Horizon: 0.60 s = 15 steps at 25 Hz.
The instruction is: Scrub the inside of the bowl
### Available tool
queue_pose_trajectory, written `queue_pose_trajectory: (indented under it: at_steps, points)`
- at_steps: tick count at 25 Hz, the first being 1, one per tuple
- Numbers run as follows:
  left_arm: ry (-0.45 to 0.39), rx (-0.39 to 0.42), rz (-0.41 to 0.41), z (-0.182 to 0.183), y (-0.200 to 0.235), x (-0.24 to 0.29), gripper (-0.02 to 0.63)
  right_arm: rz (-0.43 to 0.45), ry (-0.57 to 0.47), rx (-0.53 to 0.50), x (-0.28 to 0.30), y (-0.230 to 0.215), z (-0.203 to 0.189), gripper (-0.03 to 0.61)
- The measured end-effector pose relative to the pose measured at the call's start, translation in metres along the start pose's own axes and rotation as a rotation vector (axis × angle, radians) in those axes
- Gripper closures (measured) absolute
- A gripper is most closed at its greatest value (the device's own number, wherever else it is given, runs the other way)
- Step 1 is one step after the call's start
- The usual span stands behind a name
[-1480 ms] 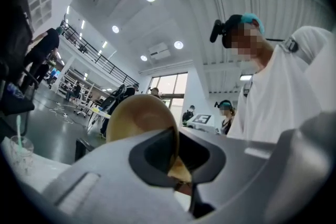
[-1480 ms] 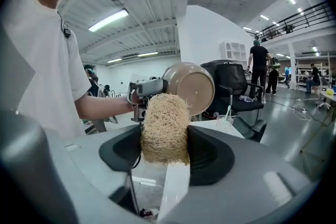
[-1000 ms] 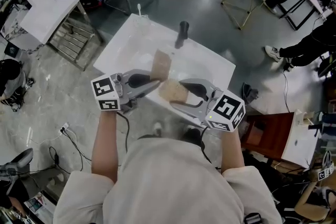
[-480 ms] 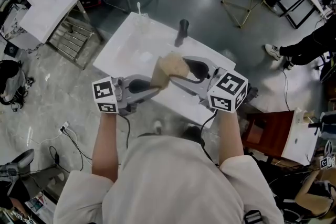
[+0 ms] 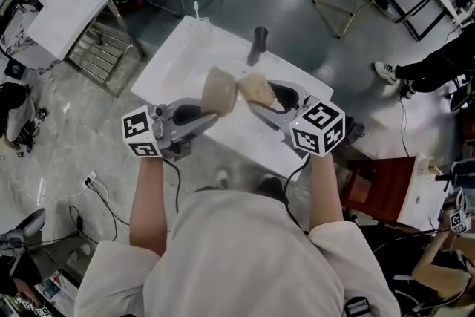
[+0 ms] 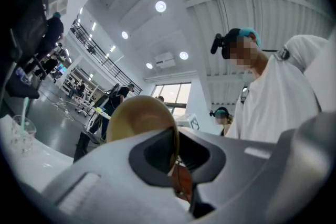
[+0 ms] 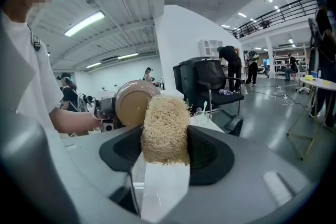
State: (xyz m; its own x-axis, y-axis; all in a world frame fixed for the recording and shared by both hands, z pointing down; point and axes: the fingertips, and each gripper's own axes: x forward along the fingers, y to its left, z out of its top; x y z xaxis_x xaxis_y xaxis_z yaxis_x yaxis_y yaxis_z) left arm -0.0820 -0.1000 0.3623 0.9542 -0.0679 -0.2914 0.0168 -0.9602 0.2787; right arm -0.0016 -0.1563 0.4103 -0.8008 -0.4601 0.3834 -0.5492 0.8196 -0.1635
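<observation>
A person [image 5: 245,256] in a white top, seen from above, stands at a white table [image 5: 178,59] and holds a two-jaw gripper in each hand, both raised over the tabletop. The left gripper [image 5: 214,113] has its jaws pressed together on the rim of a tan, wood-coloured bowl [image 5: 219,91], which is held up on its side, clear of the table. From the left gripper view, the thin rim runs straight down between the two dark pads while the bowl's rounded body bulges out to the left. The right gripper [image 5: 257,100] clamps a straw-coloured loofah scrubber [image 5: 256,88] between its jaws – the fibrous pad fills the gap and sticks up above them. In the head view the scrubber sits just beside the bowl, at its right edge; whether the two touch cannot be told. In the right gripper view the bowl's round face shows just behind the scrubber. A black upright object [image 5: 258,45] stands on the far part of the table, well apart from both grippers. A clear cup with a straw [image 6: 22,131] stands on the table too.
</observation>
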Motion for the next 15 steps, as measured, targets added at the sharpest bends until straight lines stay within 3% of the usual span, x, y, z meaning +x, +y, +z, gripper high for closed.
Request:
queue_pose_trajectory:
  at_steps: [3, 8, 15]
  points:
    - [-0.022, 0.004, 0.048, 0.002, 0.011, -0.001, 0.604, -0.004, 0.055, -0.042, 0.005, 0.008, -0.012, 0.324]
    - [0.041, 0.009, 0.112, -0.007, 0.024, 0.0, 0.604, 0.026, 0.071, -0.067, 0.006, 0.028, -0.015, 0.324]
    - [0.144, 0.018, 0.082, -0.025, 0.018, 0.008, 0.604, -0.019, 0.066, -0.057, 0.002, 0.014, -0.011, 0.324]
